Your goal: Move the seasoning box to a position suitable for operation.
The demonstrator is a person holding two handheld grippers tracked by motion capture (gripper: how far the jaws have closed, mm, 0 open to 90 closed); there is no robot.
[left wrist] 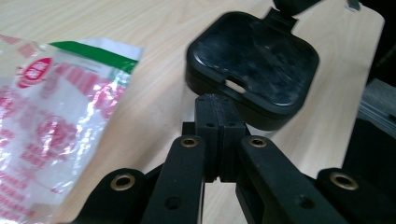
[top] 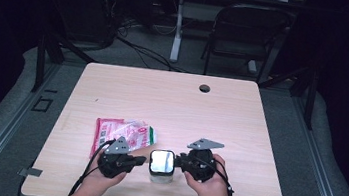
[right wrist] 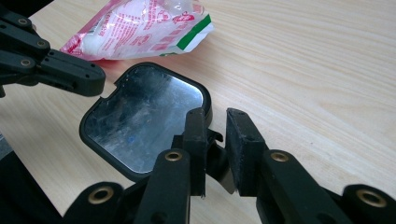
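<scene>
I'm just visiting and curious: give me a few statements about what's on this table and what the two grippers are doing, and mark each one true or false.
1. A container with a black lid stands between the two grippers. True.
2. The left gripper has its jaws wide open. False: its jaws are pressed together, at the lid's edge.
3. A pink and white plastic packet lies on the table. True.
4. The packet is held in the right gripper. False: it lies loose on the wood, beyond the lid.
5. A round hole is in the tabletop near the far edge. True.
</scene>
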